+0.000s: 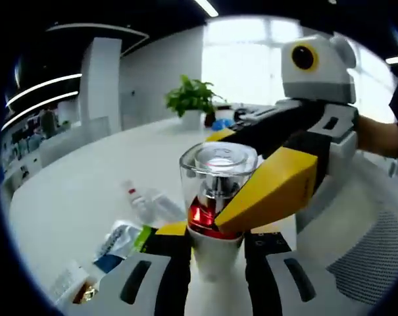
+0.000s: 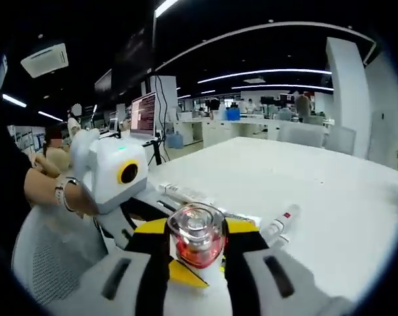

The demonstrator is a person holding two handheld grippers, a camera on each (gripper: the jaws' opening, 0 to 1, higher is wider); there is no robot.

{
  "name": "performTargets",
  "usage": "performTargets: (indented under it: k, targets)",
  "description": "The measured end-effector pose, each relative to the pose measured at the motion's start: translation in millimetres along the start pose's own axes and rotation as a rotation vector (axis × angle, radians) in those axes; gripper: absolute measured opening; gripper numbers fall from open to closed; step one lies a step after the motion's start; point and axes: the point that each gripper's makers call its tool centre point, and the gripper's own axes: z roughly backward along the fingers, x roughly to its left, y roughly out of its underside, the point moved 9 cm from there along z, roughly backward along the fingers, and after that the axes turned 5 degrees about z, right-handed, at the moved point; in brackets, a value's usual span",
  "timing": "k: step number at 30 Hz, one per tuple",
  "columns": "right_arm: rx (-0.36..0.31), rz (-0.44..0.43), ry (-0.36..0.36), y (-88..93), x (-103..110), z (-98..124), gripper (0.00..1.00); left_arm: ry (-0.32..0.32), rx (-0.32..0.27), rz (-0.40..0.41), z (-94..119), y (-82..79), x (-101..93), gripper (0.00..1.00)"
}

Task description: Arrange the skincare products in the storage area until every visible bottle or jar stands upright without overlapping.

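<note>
A small bottle (image 1: 215, 174) with a clear cap, red contents and a white base is held above the white table (image 1: 87, 191). In the left gripper view it stands upright between the black fingers of my left gripper (image 1: 215, 232), which is shut on its base. My right gripper (image 1: 215, 183) reaches in from the right, its yellow jaws closed on the bottle's upper part. In the right gripper view the same bottle (image 2: 197, 238) sits between the fingers of my right gripper (image 2: 197, 232). The other gripper comes in from the left there.
Loose tubes (image 1: 146, 203) and packets (image 1: 120, 238) lie flat on the table behind the bottle. A white tube with a red mark (image 2: 281, 224) lies to the right. A potted plant (image 1: 192, 99) stands far back. A mesh chair (image 1: 370, 257) and a person's hand (image 2: 47, 185) are close by.
</note>
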Motion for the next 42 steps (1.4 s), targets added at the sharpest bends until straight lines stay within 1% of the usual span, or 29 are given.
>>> performTargets:
  k: [1, 2, 5, 10, 13, 18, 22, 24, 27, 33, 35, 39, 42]
  targets:
    - [-0.001, -0.002, -0.001, 0.2, -0.1, 0.3, 0.3, 0.002, 0.002, -0.001, -0.1, 0.0, 0.1, 0.28]
    - [-0.002, 0.003, -0.002, 0.6, -0.4, 0.9, 0.29, 0.009, -0.001, -0.021, -0.2, -0.1, 0.2, 0.28]
    - [-0.013, 0.017, -0.012, 1.6, -2.1, 1.5, 0.29, 0.018, 0.0, -0.019, 0.1, 0.3, 0.7, 0.28]
    - [-0.003, 0.036, -0.023, 2.0, -9.6, 4.7, 0.28, 0.006, 0.031, -0.063, 1.3, 1.6, 2.5, 0.31]
    - [0.002, 0.044, -0.013, 2.2, -17.4, 5.9, 0.28, -0.013, 0.042, -0.086, 3.2, 1.3, 5.3, 0.34]
    - [0.009, 0.053, -0.001, 4.4, -28.3, 8.5, 0.28, -0.047, 0.07, -0.099, 7.3, 2.5, 11.3, 0.34]
    - [0.006, 0.066, 0.016, 5.3, -36.3, 8.8, 0.28, -0.095, 0.094, -0.119, 11.7, 3.1, 18.3, 0.34]
    - [0.008, 0.074, 0.018, 5.1, -38.7, 8.8, 0.28, -0.104, 0.1, -0.117, 14.0, 3.6, 21.1, 0.34]
    - [0.009, 0.074, 0.022, 6.1, -42.7, 8.5, 0.28, -0.113, 0.088, -0.094, 17.2, 2.1, 24.6, 0.35]
    - [-0.001, 0.077, 0.033, 7.8, -49.9, 8.5, 0.28, -0.128, 0.086, -0.077, 18.9, 1.9, 27.7, 0.36]
    - [-0.001, 0.055, 0.032, 8.0, -53.3, 9.0, 0.28, -0.128, 0.089, -0.072, 19.0, 2.3, 28.0, 0.36]
    - [-0.003, 0.041, 0.028, 8.2, -52.2, 9.5, 0.29, -0.128, 0.096, -0.072, 18.8, 3.2, 28.2, 0.37]
    - [-0.026, 0.023, 0.034, 10.1, -51.1, 9.5, 0.29, -0.137, 0.105, -0.074, 19.1, 4.4, 29.1, 0.37]
